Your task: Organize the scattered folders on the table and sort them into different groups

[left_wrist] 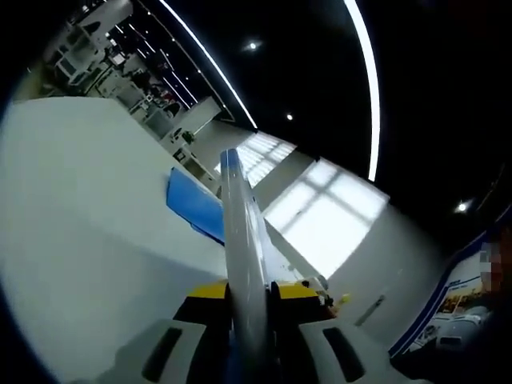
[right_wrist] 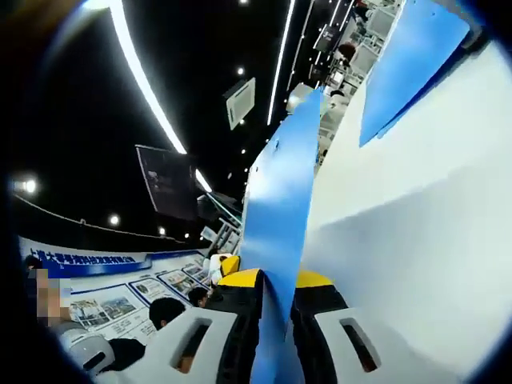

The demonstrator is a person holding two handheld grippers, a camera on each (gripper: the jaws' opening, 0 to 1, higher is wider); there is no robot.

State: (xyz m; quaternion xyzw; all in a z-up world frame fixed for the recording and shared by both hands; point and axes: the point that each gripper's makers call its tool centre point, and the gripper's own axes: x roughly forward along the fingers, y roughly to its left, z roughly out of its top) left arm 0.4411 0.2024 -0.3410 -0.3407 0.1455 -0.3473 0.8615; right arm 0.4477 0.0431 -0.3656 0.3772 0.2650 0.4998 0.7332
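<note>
Folders are what both my tongs grip right now. In the left gripper view, my left tongs are clenched on a pale folder seen edge-on: it rises from between the jaws as a narrow grey-white strip with a blue tip at its far end. Behind it, a blue folder lies flat on the white worktop, just beside the strip on its left side as this view frames it. The worktop tilts steeply across the view, and beyond its far edge stand pale frosted window panels under a dark ceiling with long light strips.

In the right gripper view, my right tongs are clamped on a blue sheet folder, which stands up from between the yellow-and-black jaw pads and reaches toward the top of the view. To its right the white worktop slopes away, and another blue folder lies on it at the far upper end, well apart from the one I hold. To the left, under the dark ceiling, hangs a dark screen, and lower down a wall banner with printed pictures shows behind a person's dark hair.
</note>
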